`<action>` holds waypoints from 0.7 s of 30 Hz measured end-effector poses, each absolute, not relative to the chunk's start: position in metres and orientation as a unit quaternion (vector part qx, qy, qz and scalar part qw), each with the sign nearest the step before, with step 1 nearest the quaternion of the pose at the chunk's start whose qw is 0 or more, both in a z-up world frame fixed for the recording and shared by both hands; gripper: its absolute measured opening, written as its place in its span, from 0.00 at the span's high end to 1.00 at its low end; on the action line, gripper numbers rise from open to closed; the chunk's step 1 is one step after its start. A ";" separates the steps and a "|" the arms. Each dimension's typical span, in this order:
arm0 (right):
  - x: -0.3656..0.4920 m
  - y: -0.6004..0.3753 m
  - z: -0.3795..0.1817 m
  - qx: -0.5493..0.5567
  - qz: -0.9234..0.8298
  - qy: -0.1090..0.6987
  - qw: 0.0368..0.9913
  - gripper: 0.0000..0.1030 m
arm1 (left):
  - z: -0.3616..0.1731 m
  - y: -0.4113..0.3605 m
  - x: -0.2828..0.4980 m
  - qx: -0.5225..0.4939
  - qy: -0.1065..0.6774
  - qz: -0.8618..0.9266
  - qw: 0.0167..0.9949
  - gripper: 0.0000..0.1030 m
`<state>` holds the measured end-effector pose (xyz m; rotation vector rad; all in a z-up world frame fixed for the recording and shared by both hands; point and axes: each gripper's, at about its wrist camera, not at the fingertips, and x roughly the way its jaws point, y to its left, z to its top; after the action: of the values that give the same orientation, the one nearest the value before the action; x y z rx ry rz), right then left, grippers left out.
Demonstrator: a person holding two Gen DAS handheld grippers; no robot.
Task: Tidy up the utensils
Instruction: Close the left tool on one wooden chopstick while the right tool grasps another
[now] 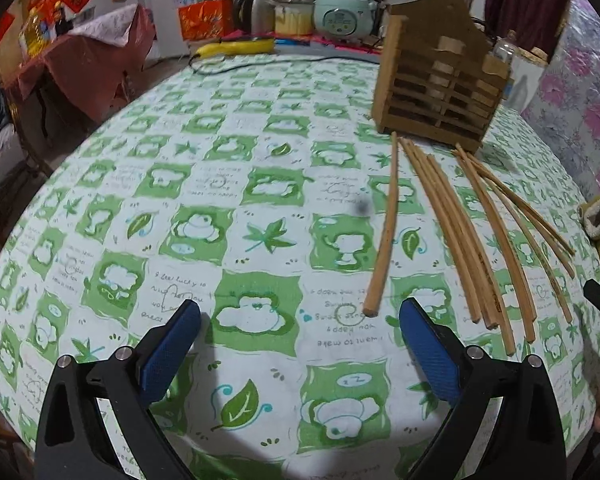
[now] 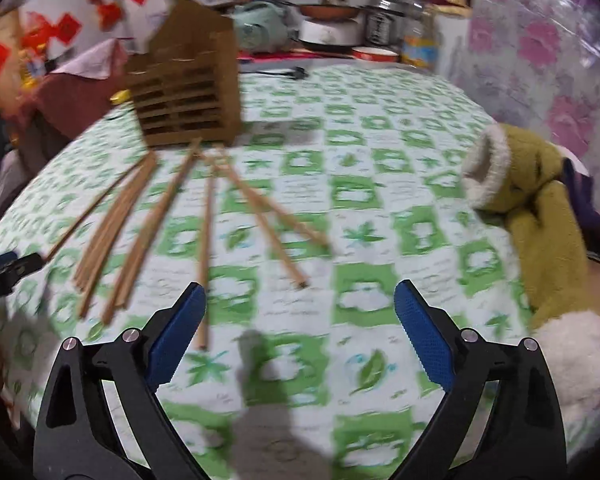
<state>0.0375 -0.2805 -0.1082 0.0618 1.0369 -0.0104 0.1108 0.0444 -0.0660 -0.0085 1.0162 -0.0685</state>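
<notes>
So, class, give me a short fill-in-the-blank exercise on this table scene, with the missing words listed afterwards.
1. The chopsticks lie loose on the ____ checked tablecloth.
2. The holder behind them is made of ____.
3. The left gripper and right gripper both have their jaws ____.

Missing words: green; wood; open

Your left tool [image 1: 300, 316] and right tool [image 2: 300, 300] have matt black plastic arms, blue textured pads and bright metal pins. At right in the left view, the chopsticks [image 1: 452, 236] are bare, pale wood; above them, the slatted holder [image 1: 436, 80] is brown, unvarnished wood. The table [image 1: 180, 184] wears matt printed cloth.
</notes>
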 end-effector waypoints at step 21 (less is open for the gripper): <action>0.084 -0.294 -0.136 -0.049 0.076 0.516 0.852 0.64 | -0.061 0.015 0.102 0.080 0.450 -0.070 0.887 0.05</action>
<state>0.0843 -0.2938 -0.1355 -0.1035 1.0871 0.1597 0.1023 0.0149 -0.0610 0.1662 0.9348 -0.1462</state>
